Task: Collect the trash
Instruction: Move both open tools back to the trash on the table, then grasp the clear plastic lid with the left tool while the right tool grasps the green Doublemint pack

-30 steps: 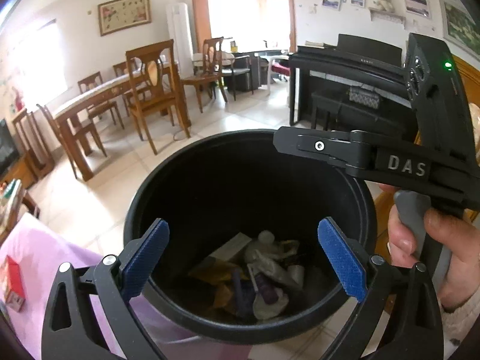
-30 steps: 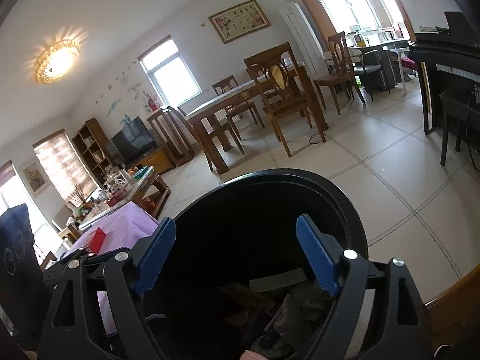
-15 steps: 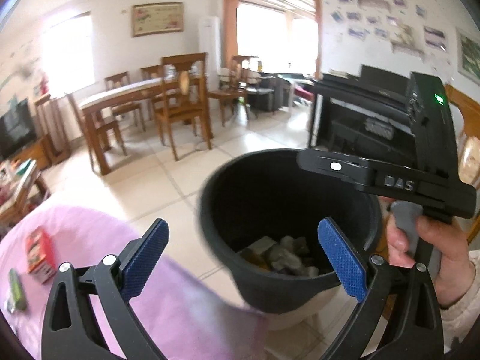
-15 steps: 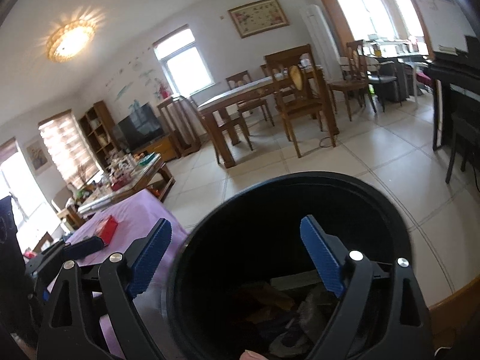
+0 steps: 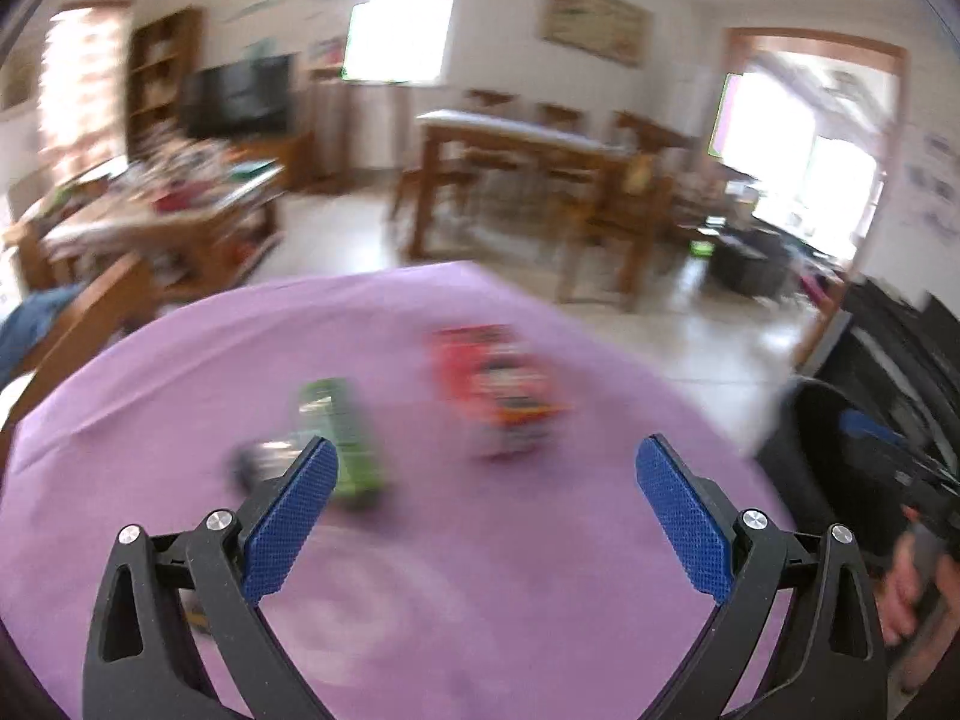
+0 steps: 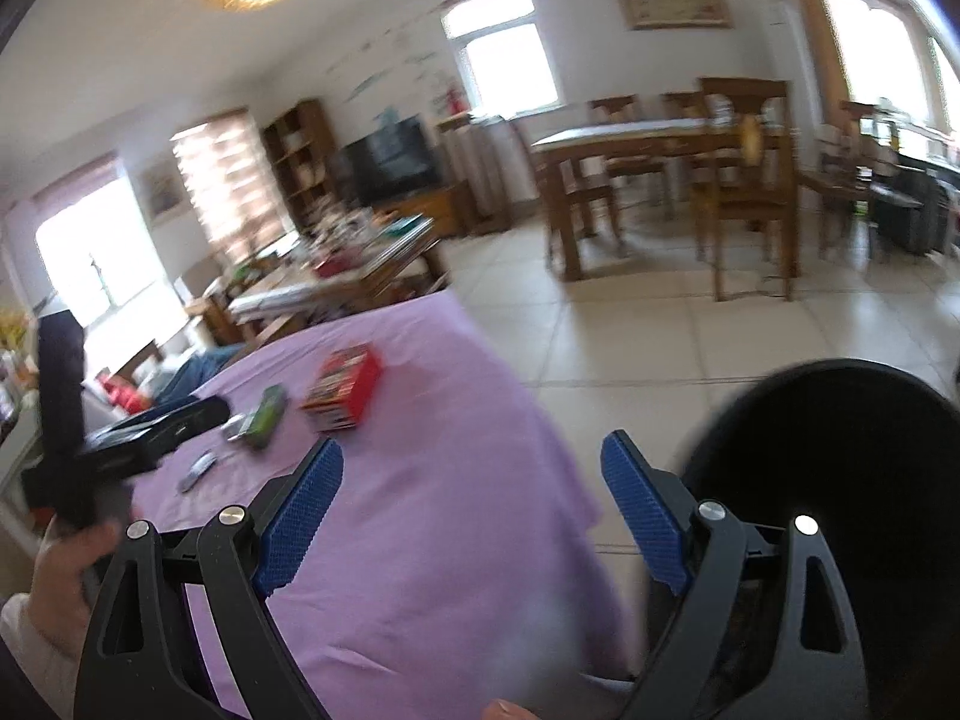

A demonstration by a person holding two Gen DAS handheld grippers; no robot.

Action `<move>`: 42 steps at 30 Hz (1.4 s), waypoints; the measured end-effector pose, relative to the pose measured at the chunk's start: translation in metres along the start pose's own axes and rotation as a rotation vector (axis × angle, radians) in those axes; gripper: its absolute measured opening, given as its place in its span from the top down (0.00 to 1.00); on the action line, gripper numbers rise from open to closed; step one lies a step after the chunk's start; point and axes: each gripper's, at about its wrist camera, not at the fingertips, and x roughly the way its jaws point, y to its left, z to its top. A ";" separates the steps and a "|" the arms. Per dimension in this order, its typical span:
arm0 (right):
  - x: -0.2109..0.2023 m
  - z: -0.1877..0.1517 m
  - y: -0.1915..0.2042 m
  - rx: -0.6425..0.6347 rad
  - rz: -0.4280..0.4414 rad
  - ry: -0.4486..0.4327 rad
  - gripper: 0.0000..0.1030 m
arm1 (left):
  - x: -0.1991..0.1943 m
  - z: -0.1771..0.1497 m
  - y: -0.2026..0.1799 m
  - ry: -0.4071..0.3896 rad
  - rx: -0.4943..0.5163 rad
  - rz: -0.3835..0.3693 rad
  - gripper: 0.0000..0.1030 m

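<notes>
At the near edge, left gripper (image 5: 486,510): jaws spread wide with nothing between them, hanging over the purple tablecloth (image 5: 480,600); both blue pads (image 5: 288,522) are sharp while all beyond is smeared by motion.
At the near edge, right gripper (image 6: 468,516): jaws also spread wide and empty, its left finger over the cloth, its right finger in front of the black bin (image 6: 840,450).
Bin: stands off the right side of the table; only its rim and dark inside show in the right wrist view, the contents too dark to make out. In the left wrist view it is cut off at the right edge, with the other gripper's blue pad in front of it.
Hands: the right hand (image 5: 918,588) is a blur at the frame edge of the left view; the left hand (image 6: 66,576) shows low left in the right view, gripping its black handle.
Trash on the cloth: a green packet (image 6: 264,408) lies just left of a red box (image 6: 345,387), the two near but apart. A small grey thing (image 6: 234,426) lies against the packet's left side and another grey scrap (image 6: 198,471) nearer the camera; what they are cannot be told.
Blur: in the left view the packet (image 5: 345,432) and box (image 5: 498,390) are only streaks of colour.
Surface: the cloth drapes over the table's corner, lightly creased.
Room: pale tiled floor (image 6: 660,330), a wooden dining table (image 6: 648,144) with chairs, a cluttered low table, a television (image 6: 390,159), bookshelf, bright windows, a lit ceiling lamp.
</notes>
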 end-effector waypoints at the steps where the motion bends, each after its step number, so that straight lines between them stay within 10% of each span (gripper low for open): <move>1: 0.010 0.003 0.010 -0.013 0.024 0.021 0.15 | 0.003 0.001 0.015 0.014 -0.012 0.019 0.07; 6: 0.053 0.011 0.062 -0.095 0.125 0.123 0.16 | 0.026 0.006 0.070 0.141 -0.031 0.049 0.30; 16: 0.111 0.016 0.130 -0.202 0.196 0.239 0.23 | 0.058 0.016 0.094 0.209 0.010 -0.011 0.36; 18: 0.122 0.016 0.138 -0.214 0.204 0.263 0.23 | 0.062 0.011 0.098 0.232 0.011 0.020 0.53; 28: 0.167 0.013 0.177 -0.248 0.204 0.356 0.37 | 0.069 0.012 0.087 0.228 0.103 0.054 0.59; 42: 0.220 0.019 0.201 -0.318 0.102 0.410 0.53 | 0.026 0.014 0.149 0.102 -0.168 0.157 0.59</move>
